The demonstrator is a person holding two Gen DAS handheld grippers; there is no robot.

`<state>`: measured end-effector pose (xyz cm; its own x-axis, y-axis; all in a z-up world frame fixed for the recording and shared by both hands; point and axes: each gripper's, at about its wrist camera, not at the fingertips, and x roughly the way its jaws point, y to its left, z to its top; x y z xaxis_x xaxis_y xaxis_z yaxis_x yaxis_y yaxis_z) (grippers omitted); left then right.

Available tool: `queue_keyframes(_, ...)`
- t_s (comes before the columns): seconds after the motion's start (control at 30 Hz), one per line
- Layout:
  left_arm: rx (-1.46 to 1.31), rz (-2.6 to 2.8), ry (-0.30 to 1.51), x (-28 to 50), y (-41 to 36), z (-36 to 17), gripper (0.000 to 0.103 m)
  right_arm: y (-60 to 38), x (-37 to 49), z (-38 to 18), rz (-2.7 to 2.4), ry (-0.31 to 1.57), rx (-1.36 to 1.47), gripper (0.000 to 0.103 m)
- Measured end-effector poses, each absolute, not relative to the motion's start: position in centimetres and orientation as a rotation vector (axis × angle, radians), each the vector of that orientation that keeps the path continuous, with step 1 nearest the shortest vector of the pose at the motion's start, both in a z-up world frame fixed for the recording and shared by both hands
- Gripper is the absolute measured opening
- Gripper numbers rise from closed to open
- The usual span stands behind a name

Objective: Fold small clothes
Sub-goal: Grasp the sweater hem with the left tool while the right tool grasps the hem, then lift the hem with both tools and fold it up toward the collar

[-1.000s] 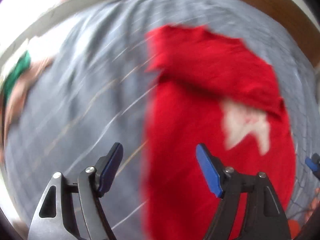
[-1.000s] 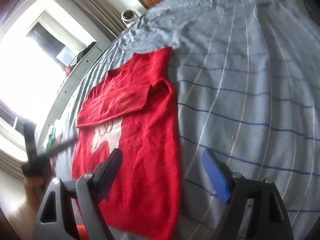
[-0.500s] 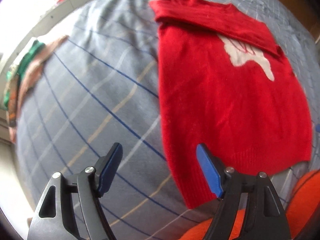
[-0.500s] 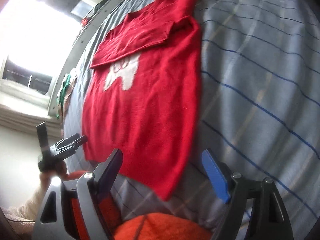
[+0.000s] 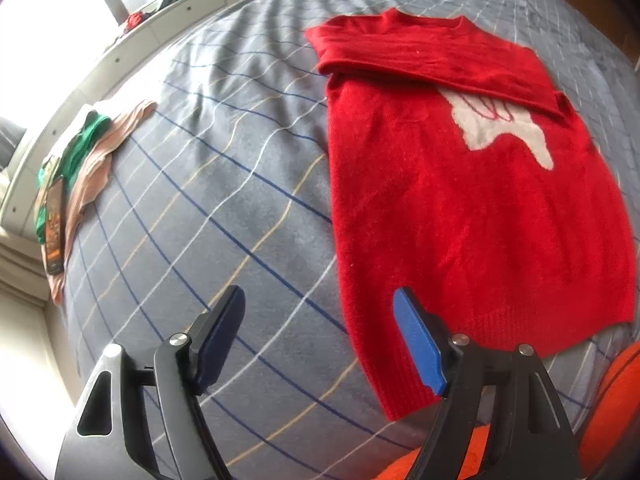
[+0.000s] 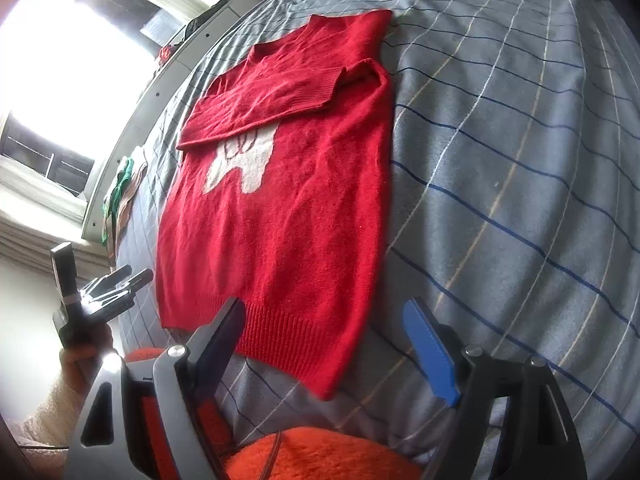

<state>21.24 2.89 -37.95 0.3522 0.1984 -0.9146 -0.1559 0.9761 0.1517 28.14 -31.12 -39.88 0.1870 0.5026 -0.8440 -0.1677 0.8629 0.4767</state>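
A red sweater [image 5: 460,208] with a white motif lies flat on the grey striped bed, both sleeves folded across its chest; it also shows in the right wrist view [image 6: 280,200]. My left gripper [image 5: 320,340] is open and empty, hovering above the bed near the sweater's lower left hem corner. My right gripper [image 6: 324,344] is open and empty, hovering over the sweater's lower right hem corner. The left gripper also shows at the left of the right wrist view [image 6: 120,280].
The grey bedspread [image 5: 200,200] with blue and white stripes covers the bed. A pile of green and pink clothes [image 5: 80,168] lies at the far left edge by a white sill. Orange fuzzy fabric [image 6: 312,456] sits at the near edge.
Both grippers have drawn back from the sweater's top toward its bottom hem. The sweater has not moved and both grippers stay open.
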Motion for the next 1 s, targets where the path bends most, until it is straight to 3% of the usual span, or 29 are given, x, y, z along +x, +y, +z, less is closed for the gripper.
queue_keyframes(0.07, 0.034, 0.226, 1.196, 21.3, 3.0, -38.2, 0.08, -31.1, 28.2, -39.9, 0.481, 1.305, 0.301, 0.081)
queue_keyframes(0.13, -0.003, 0.205, 1.224, 21.4, 3.6, -39.0, 0.088, -31.2, 28.1, -40.0, 0.483, 1.312, 0.293, 0.081)
queue_keyframes(0.33, -0.168, 0.125, 1.302, 20.9, 5.5, -41.8, 0.085, -31.0, 27.9, -42.5, 0.545, 1.438, 0.302, 0.081)
queue_keyframes(0.43, -0.187, 0.064, 1.308, 21.0, 5.1, -41.7, 0.067, -30.3, 28.1, -43.4, 0.582, 1.463, 0.323, 0.079)
queue_keyframes(0.5, -0.178, 0.031, 1.319, 21.2, 4.6, -41.7, 0.05, -29.5, 28.4, -44.2, 0.623, 1.502, 0.325, 0.07)
queue_keyframes(0.53, -0.172, 0.016, 1.323, 21.3, 4.3, -41.7, 0.043, -29.0, 28.4, -44.6, 0.643, 1.525, 0.316, 0.06)
queue_keyframes(0.57, -0.172, -0.007, 1.332, 21.4, 4.0, -41.8, 0.02, -28.6, 28.4, -45.0, 0.662, 1.546, 0.302, 0.052)
queue_keyframes(0.6, -0.173, -0.031, 1.347, 21.5, 3.7, -41.9, 0.004, -28.1, 28.4, -45.4, 0.662, 1.565, 0.271, 0.023)
queue_keyframes(0.63, -0.156, -0.029, 1.357, 21.4, 3.4, -41.8, 0.003, -28.1, 28.5, -45.5, 0.64, 1.571, 0.25, 0.006)
queue_keyframes(1.0, -0.27, -0.072, 1.339, 20.4, 5.6, -37.8, 0.001, -31.3, 27.0, -40.8, 0.565, 1.47, 0.298, 0.005)
